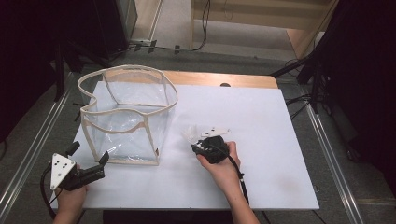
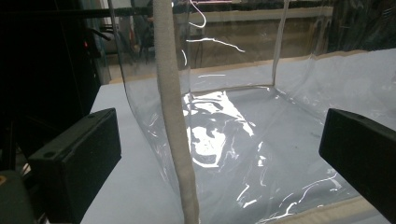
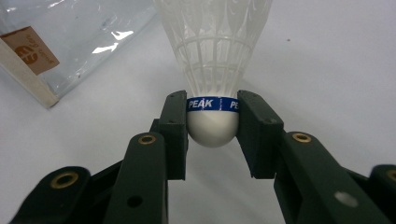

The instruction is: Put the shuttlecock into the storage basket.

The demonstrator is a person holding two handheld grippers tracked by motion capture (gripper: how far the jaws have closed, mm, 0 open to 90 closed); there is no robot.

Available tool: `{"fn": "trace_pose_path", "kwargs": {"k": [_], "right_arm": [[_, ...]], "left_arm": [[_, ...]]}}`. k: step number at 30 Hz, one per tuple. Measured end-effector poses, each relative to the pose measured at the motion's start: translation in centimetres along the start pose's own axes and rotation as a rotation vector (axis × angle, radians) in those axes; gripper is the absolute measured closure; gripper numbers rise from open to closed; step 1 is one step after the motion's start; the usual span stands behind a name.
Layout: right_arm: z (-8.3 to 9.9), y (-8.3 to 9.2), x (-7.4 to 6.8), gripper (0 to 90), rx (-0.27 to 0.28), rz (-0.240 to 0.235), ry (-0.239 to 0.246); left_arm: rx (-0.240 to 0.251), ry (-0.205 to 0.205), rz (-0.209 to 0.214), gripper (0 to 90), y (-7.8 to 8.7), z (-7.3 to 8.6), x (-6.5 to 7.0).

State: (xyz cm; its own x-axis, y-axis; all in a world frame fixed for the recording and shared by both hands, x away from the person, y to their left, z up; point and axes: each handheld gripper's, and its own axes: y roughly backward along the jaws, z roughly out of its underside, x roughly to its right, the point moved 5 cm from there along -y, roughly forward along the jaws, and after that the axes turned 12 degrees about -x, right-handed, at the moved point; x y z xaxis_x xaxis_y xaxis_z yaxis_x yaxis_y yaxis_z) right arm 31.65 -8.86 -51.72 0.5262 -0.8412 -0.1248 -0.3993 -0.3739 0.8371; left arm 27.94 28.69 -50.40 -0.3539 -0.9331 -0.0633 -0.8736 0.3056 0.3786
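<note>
The right gripper (image 3: pixel 212 122) clasped a white shuttlecock (image 3: pixel 214 70) by its rounded cork base, the pads pressing on either side of the blue band, low over the white table top (image 1: pixel 261 126) just to the right of a clear plastic bag (image 1: pixel 128 114) with cream trim. The bag stood upright and open-mouthed at the table's left. The left gripper (image 1: pixel 88 156) sat at the bag's near left corner with its jaws wide apart, the cream seam (image 2: pixel 173 116) between them, seemingly untouched.
</note>
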Motion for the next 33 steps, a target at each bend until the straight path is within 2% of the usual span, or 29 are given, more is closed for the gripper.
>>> {"fn": "trace_pose_path", "kwargs": {"k": [15,33], "right_arm": [[-1.2,1.8,1.0,63.2,0.044,0.011,-0.015],[-2.5,3.2,1.4,63.3,0.071,0.017,-0.014]], "left_arm": [[-0.001,-0.002,0.0,0.0,0.0,0.0,0.0],[-0.001,-0.003,-0.001,0.0,0.0,0.0,0.0]]}}
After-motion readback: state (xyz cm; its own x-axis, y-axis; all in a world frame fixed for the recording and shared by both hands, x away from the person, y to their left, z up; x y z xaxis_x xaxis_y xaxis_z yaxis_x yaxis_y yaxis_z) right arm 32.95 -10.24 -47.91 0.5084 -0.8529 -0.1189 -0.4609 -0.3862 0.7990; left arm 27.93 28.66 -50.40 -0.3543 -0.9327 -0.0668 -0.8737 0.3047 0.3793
